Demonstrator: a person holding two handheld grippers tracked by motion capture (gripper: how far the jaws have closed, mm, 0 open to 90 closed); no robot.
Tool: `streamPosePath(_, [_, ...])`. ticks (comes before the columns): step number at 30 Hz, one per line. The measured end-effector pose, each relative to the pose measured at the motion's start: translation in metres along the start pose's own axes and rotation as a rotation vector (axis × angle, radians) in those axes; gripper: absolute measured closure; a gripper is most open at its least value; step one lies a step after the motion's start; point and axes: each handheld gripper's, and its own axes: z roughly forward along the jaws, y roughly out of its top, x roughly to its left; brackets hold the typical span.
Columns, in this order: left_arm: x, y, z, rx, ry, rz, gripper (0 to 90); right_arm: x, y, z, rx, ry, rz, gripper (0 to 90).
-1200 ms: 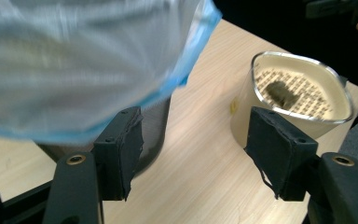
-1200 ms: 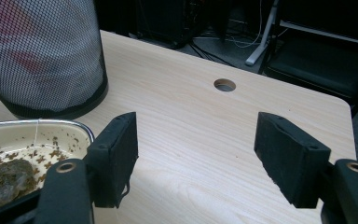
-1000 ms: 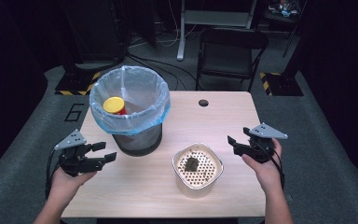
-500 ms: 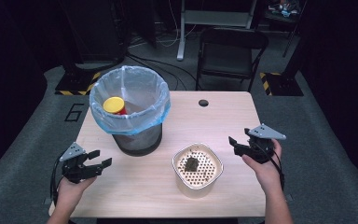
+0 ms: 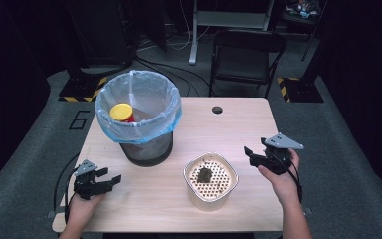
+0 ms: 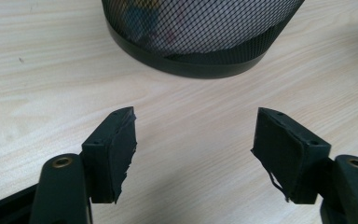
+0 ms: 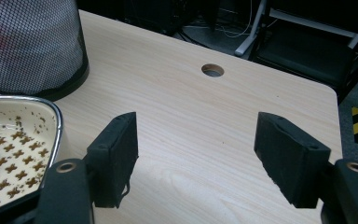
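Table: pale wood-grain table top [image 5: 238, 127], 1 round cable hole.
Bin: black mesh waste bin [image 5: 144, 142], blue liner, stands between the grippers' sides, left of centre.
Strainer: cream perforated strainer bowl [image 5: 211, 181], dark lump inside, near right gripper [image 5: 250, 152].
Left gripper [image 5: 113, 179]: jaws just opening, nothing between.
Right gripper: jaws apart, empty.

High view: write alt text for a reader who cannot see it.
A black mesh wastebasket lined with a pale blue plastic bag, holding a red container with a yellow lid, stands on a light wooden table beside a cream perforated bowl. The left gripper and right gripper, both open and empty, flank them.
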Motion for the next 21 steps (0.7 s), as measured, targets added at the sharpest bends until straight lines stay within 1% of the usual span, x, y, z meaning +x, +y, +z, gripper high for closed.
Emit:
streamPosePath(1, [0.003,-0.002,0.001,0.003,0.003,0.007,28.7,0.000,-0.001,0.002,0.000,0.000,-0.004,29.9])
streamPosePath(3, [0.004,-0.003,0.002,0.005,0.002,0.005,28.4,0.000,-0.002,0.003,-0.001,-0.001,-0.003,29.9])
streamPosePath(4, [0.006,-0.004,0.003,0.012,0.008,0.014,28.3,0.000,-0.003,0.004,0.004,-0.002,-0.001,29.9])
streamPosePath(5, [0.007,-0.006,0.004,0.022,0.015,0.006,28.3,-0.001,-0.005,0.006,0.014,-0.009,-0.004,29.9])
streamPosePath(7, [0.008,-0.007,0.005,0.029,0.021,0.009,28.2,-0.001,-0.006,0.007,0.019,-0.010,-0.011,29.9])
streamPosePath(8, [0.009,-0.008,0.006,0.031,0.030,0.016,27.9,-0.001,-0.008,0.010,0.027,-0.014,-0.004,29.9])
streamPosePath(9, [0.011,-0.008,0.006,0.044,0.041,0.029,27.9,-0.001,-0.008,0.010,0.027,-0.014,-0.004,29.9])
streamPosePath(10, [0.012,-0.009,0.007,0.051,0.052,0.029,27.3,-0.001,-0.009,0.011,0.030,-0.015,-0.007,29.9])
streamPosePath(13, [0.016,-0.011,0.008,0.039,0.091,0.034,24.8,-0.001,-0.010,0.013,0.036,-0.022,-0.010,29.9])
streamPosePath(14, [0.018,-0.012,0.008,0.038,0.094,0.022,23.9,-0.001,-0.010,0.013,0.037,-0.024,-0.012,29.9])
streamPosePath(15, [0.019,-0.012,0.008,0.050,0.097,0.017,23.2,-0.001,-0.011,0.013,0.037,-0.024,-0.016,29.9])
streamPosePath(16, [0.021,-0.014,0.008,0.038,0.120,0.020,22.0,-0.001,-0.012,0.014,0.043,-0.022,-0.015,29.9])
streamPosePath(18, [0.023,-0.014,0.008,0.036,0.125,0.025,21.3,-0.002,-0.012,0.015,0.042,-0.027,-0.012,29.9])
streamPosePath(19, [0.023,-0.015,0.008,0.034,0.129,0.009,20.8,-0.002,-0.013,0.015,0.043,-0.029,-0.014,29.9])
streamPosePath(21, [0.024,-0.016,0.009,0.035,0.143,0.005,19.1,-0.004,-0.015,0.016,0.048,-0.035,-0.007,29.9])
